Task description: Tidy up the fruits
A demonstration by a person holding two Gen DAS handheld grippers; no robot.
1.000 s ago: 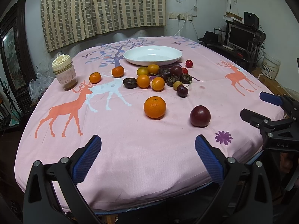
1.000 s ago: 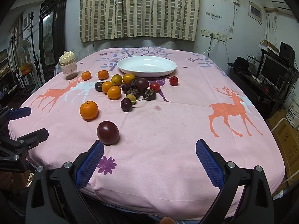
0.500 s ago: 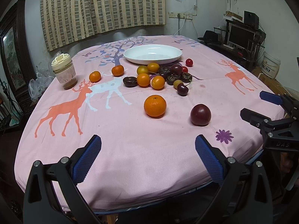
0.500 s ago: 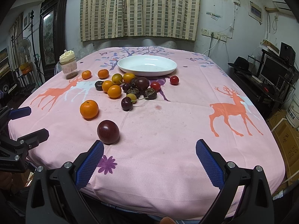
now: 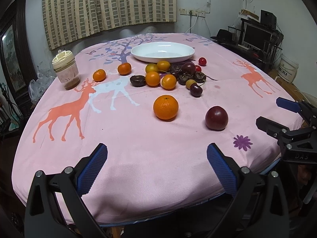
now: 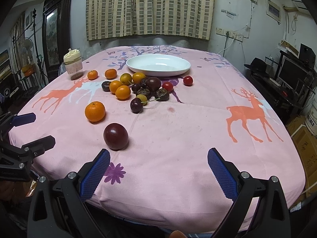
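Note:
A large orange and a dark red plum lie nearest me on the pink deer-print cloth. Behind them is a cluster of small oranges, dark fruits and red cherry tomatoes in front of an empty white plate. My left gripper is open and empty over the near cloth. My right gripper is open and empty, its left finger just below the plum.
A lidded plastic jar stands at the table's far left. Two small oranges lie beside it. A monitor and shelves stand to the right of the table, a dark cabinet to the left.
Both grippers have edged forward over the table. The orange and plum appear closer and lower in view. Nothing was picked up.

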